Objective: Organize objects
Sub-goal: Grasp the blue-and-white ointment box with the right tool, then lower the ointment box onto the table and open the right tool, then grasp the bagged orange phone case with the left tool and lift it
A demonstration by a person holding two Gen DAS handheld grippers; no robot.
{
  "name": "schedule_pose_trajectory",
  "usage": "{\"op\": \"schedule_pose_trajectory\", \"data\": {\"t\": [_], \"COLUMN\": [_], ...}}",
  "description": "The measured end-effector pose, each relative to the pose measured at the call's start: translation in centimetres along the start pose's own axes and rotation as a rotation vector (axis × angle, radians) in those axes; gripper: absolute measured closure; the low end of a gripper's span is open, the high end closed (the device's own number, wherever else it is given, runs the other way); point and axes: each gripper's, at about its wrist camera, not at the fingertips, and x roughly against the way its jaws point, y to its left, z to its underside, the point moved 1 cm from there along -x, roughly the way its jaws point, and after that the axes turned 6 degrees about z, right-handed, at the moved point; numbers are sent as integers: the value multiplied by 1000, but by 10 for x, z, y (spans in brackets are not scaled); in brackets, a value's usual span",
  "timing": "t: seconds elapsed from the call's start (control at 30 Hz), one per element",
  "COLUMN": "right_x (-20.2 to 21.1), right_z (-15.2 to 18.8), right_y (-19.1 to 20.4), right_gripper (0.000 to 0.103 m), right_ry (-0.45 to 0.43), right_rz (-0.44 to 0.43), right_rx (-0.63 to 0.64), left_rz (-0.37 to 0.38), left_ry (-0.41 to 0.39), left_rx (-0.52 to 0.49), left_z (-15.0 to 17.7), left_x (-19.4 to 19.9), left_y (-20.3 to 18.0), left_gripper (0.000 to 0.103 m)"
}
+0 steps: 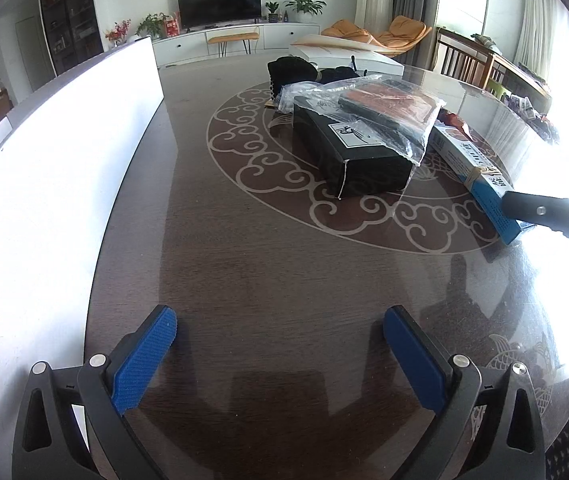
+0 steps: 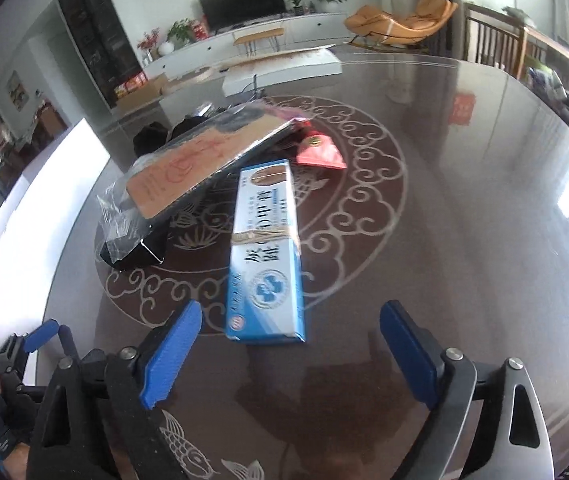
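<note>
1. Bench (image 1: 284,280): dark wood-grain top under glass with a pale scroll medallion. The items lie in a loose cluster on the medallion.
2. Right tongs (image 2: 284,344): blue pads apart, nothing between them, low over the bench.
3. Left tongs (image 1: 280,344): pads likewise apart and empty, over bare bench, well short of the cluster.
4. Long blue-and-white cardboard box bound with a tan rubber band (image 2: 266,256): flat on the bench, near end just ahead of the right tongs and roughly centred between the pads. Its long axis runs away from the tongs, nearly in line with the fingers.
5. Far end of that box tucks under a tilted brown flat pack in clear plastic wrap (image 2: 200,164), which rests on a black rectangular carton (image 1: 348,152). A red pouch (image 2: 320,154) lies just beyond.
6. Judgement: the right hand is much nearer; the pads would straddle the box across its short width with a small forward advance. Risk: pulling it may drag the wrapped pack.
</note>
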Motion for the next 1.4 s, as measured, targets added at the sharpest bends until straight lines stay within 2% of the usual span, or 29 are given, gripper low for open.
{"op": "schedule_pose_trajectory", "data": {"t": [0.1, 0.13, 0.17, 0.23, 0.3, 0.5, 0.63, 0.7, 0.77, 0.8, 0.9, 0.97, 1.03, 1.1, 1.2, 1.3, 1.4], "right_x": [-22, -24, -23, -20, -16, 6, 16, 18, 16, 15, 11, 12, 11, 12, 11, 11, 12], "right_z": [-4, -4, -4, -3, 2, 36, 52, 54, 53, 52, 50, 52, 52, 52, 52, 52, 53], "right_y": [20, 23, 24, 17, 2, -54, -69, -70, -70, -71, -72, -70, -70, -70, -70, -70, -69], "right_gripper": [12, 18, 40, 60, 61, 61, 60, 52, 32, 29, 21, 18, 17, 17, 17, 16, 15], "right_ry": [34, 15, -9, -29, -35, -73, -114, -120, -108, -105, -97, -93, -92, -92, -92, -91, -90], "right_rz": [-4, 12, 25, 36, 4, 134, 196, 212, 203, 194, 195, 199, 194, 194, 194, 192, 190], "right_rx": [64, 73, 78, 54, 3, -62, -67, -66, -66, -68, -68, -58, -58, -57, -58, -56, -53], "left_rz": [0, 0, 0, 0, 0, -1, -1, 3, 70, 107, 145, 148, 143, 150, 176, 122, 102], "left_ry": [0, 0, 0, 0, 0, 0, 1, 27, 71, 61, 35, 64, 54, 92, 181, 200, 236], "left_rx": [0, 0, 0, 0, 0, 0, 0, -1, -12, -27, -162, -296, -411, -483, -525, -555, -547], "left_z": [0, 0, 0, 0, 0, 0, 0, -3, -16, -28, -79, -114, -140, -161, -179, -183, -181], "left_x": [0, 0, 0, 0, 0, 0, 0, -1, 0, 5, 14, 6, -6, -26, -58, -81, -101], "left_y": [0, 0, 0, 0, 0, 0, 0, -1, -9, -15, -45, -70, -90, -104, -116, -123, -124], "left_gripper": [0, 0, 0, 0, 0, 0, 0, 0, 0, 0, 0, 0, 0, 0, 0, 0, 0]}}
